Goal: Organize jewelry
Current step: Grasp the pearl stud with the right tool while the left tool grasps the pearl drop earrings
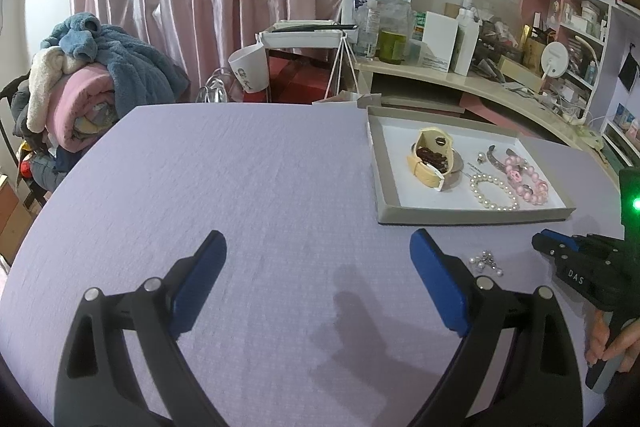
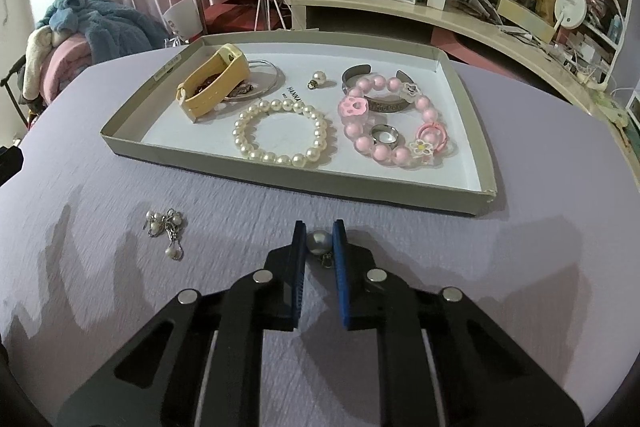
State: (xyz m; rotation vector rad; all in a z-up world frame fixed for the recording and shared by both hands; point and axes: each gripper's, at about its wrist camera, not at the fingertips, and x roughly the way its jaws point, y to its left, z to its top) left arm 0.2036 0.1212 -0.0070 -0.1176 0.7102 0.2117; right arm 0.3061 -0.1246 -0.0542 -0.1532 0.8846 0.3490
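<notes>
Pearl earring [image 2: 319, 240] sits clamped in the right tool [image 2: 319, 241] at lower centre, short of the tray [image 2: 280, 179]. Bracelets, watch and rings are already inside; an earring cluster [image 2: 166, 231] at left remains on the counter [image 2: 120, 287]. Left tool [image 1: 318, 251] gapes, holding nothing.

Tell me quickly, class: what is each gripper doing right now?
Left gripper: jaws wide open, holding nothing.
Right gripper: jaws closed on a pearl earring.
</notes>
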